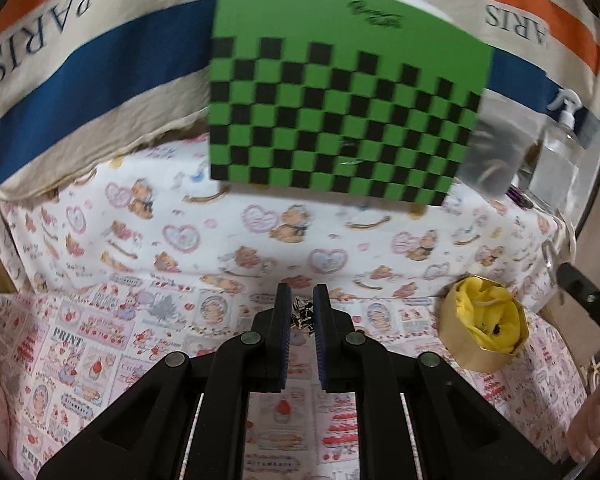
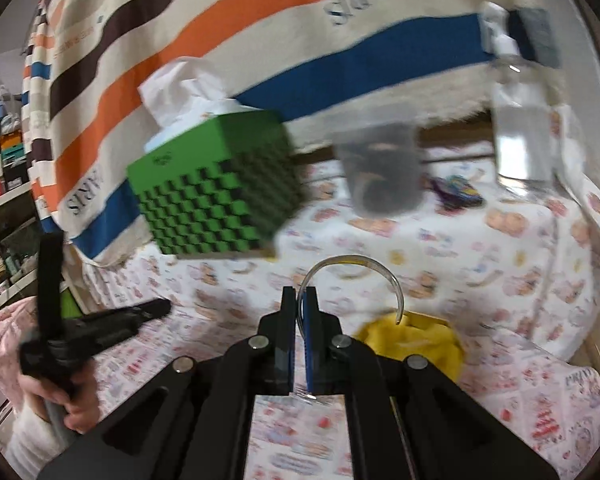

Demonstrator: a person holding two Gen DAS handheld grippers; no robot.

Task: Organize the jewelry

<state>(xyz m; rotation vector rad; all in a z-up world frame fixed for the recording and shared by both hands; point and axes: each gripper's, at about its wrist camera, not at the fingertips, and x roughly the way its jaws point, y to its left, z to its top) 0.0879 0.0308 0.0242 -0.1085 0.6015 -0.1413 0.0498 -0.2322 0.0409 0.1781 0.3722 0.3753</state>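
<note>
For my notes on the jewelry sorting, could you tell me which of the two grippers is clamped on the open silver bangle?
The right gripper is: the bangle arcs out from between its shut fingers. The left gripper pinches only a small black-and-white trinket.

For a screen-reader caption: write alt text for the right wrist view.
The right claw is shut on a thin silver open bangle, above a gold box lined with yellow cloth. Behind stand a green checkered tissue box and a clear pump bottle; the left claw shows at left.
</note>
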